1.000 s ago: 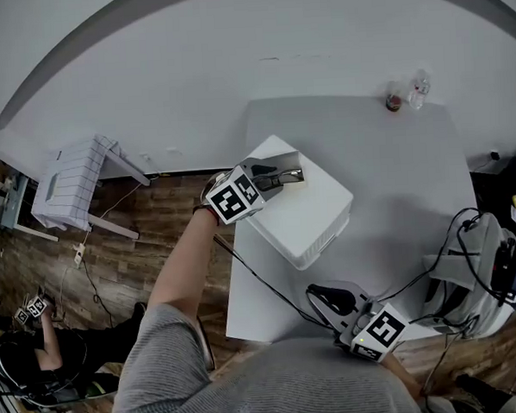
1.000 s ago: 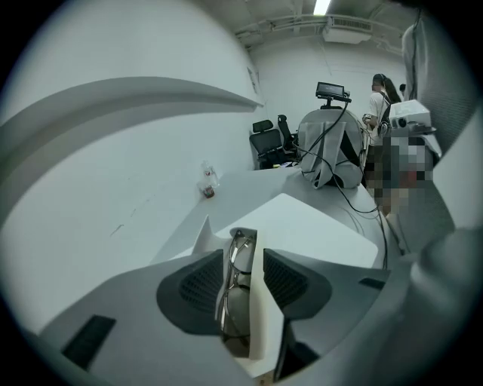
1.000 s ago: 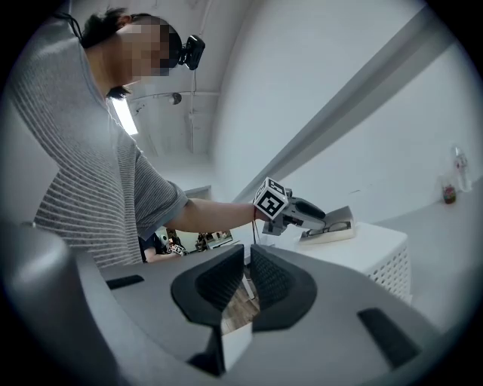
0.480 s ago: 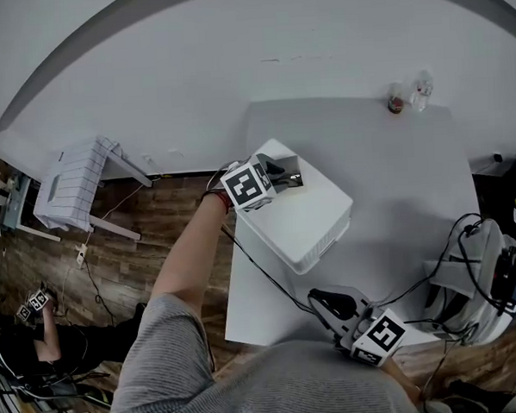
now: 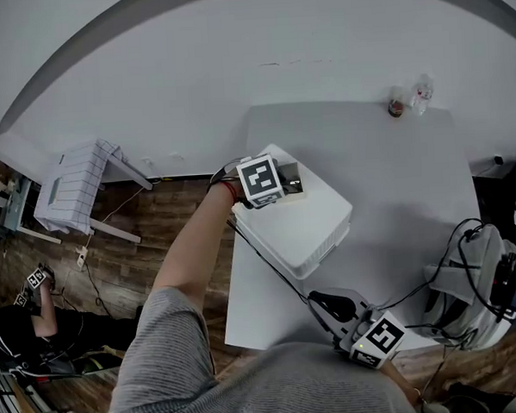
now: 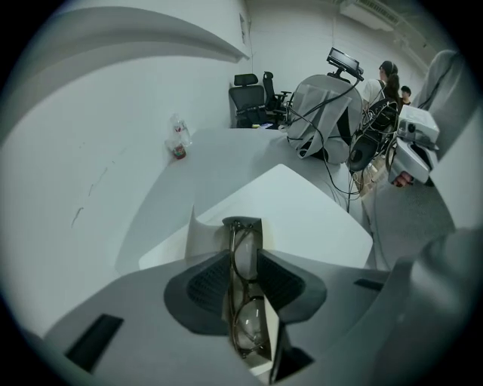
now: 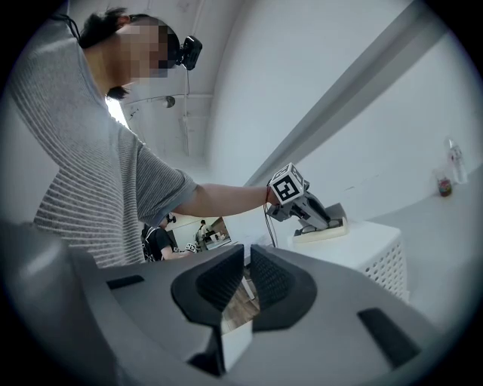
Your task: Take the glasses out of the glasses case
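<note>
An open pale glasses case [image 5: 296,191] lies at the left corner of an upturned white basket [image 5: 307,229] on the white table [image 5: 385,169]. My left gripper [image 5: 290,184] points steeply down into the case. In the left gripper view the dark-rimmed folded glasses [image 6: 247,313] stand on edge in the case [image 6: 204,230] between the closing jaws of my left gripper [image 6: 245,275]; the pads do not visibly press on them. My right gripper [image 5: 329,304] hovers level at the table's near edge. A narrow gap shows between its jaws [image 7: 243,277], with nothing in it.
Two small bottles [image 5: 407,94] stand at the table's far right. Cables and grey equipment [image 5: 477,276] crowd the right edge. A white rack [image 5: 71,181] stands on the wooden floor at left, and another person [image 5: 27,334] sits beyond it.
My left gripper has tipped further downward and sunk into the case, its marker cube swinging over the basket's corner. The right gripper has stayed where it was.
</note>
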